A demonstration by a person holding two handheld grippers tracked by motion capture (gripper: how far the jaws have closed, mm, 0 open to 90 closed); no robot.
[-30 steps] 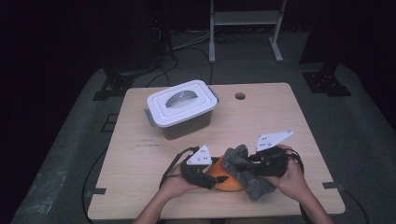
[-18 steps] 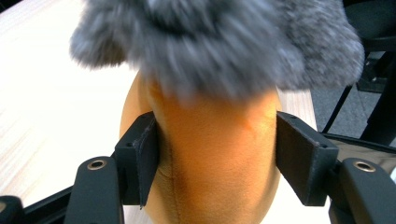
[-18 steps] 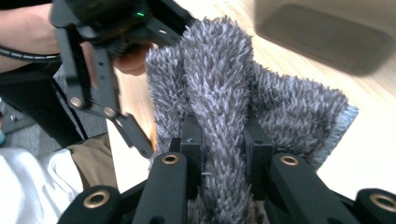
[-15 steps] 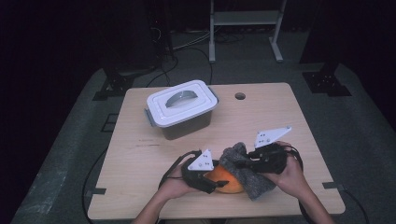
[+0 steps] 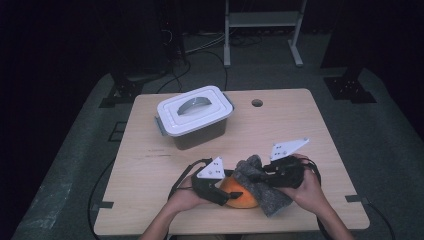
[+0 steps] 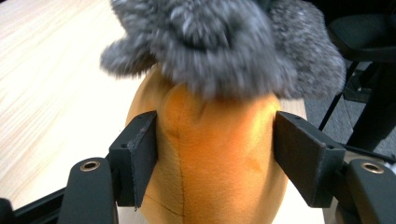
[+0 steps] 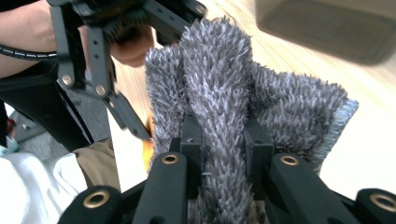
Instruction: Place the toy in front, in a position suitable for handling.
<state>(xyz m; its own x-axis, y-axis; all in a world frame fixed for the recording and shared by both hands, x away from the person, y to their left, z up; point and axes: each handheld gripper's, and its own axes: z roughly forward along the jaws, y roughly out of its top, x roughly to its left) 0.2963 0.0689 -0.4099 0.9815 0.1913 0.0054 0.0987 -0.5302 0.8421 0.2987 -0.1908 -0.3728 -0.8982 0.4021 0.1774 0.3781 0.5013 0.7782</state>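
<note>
Near the desk's (image 5: 150, 150) front edge, we see our left gripper (image 6: 212, 154) grasping the orange plush (image 6: 215, 158) on both sides. Our right gripper (image 7: 223, 140) is clenched on a fold of the grey cloth (image 7: 219, 93) draped over the plush. A lidded bin (image 5: 194, 116) stands toward the back-left.

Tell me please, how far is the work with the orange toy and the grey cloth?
Done: both are gripped. The left claw squeezes the orange plush toy, and the right claw pinches the grey fluffy cloth lying over it. Left: unclear without a stated goal; the lidded box is closed.
</note>
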